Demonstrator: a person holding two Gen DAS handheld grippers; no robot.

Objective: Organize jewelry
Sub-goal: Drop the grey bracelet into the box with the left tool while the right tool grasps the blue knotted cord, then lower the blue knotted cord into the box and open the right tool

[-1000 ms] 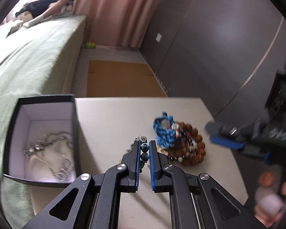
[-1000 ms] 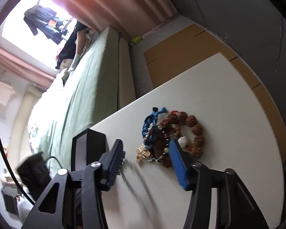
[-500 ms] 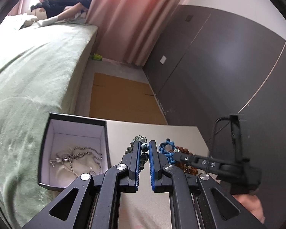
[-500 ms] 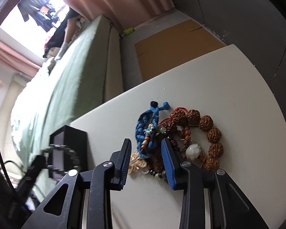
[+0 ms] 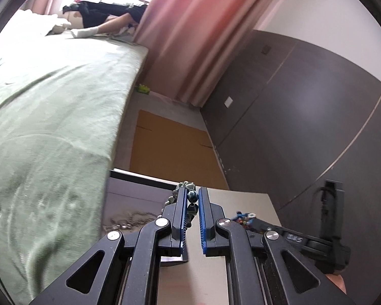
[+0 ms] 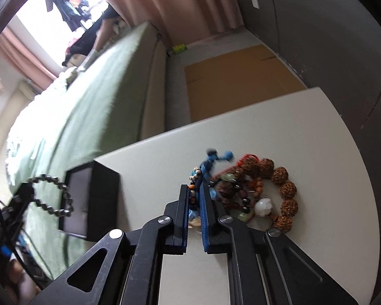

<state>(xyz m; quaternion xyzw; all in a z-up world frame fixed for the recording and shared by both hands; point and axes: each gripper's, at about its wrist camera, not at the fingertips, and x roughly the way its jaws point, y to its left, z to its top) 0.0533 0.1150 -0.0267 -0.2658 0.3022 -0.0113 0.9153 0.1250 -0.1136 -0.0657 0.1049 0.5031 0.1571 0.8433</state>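
My left gripper (image 5: 191, 198) is shut on a dark beaded bracelet (image 5: 192, 197) and holds it in the air over the black jewelry box (image 5: 139, 198), which has a silver chain (image 5: 129, 219) inside. The right wrist view shows that bracelet (image 6: 50, 195) hanging as a loop beside the box (image 6: 101, 198). My right gripper (image 6: 196, 190) is shut on the blue woven bracelet (image 6: 205, 167), at the left of a pile with a brown seed-bead bracelet (image 6: 279, 178) on the white table (image 6: 304, 132).
A green bed (image 5: 50, 101) lies close along the left of the table. A brown cardboard sheet (image 5: 170, 147) lies on the floor beyond the table's far edge. A dark grey wall (image 5: 304, 114) runs along the right.
My left gripper has lifted the dark bracelet and carried it left over the box. My right gripper has moved in and closed on the blue woven bracelet.
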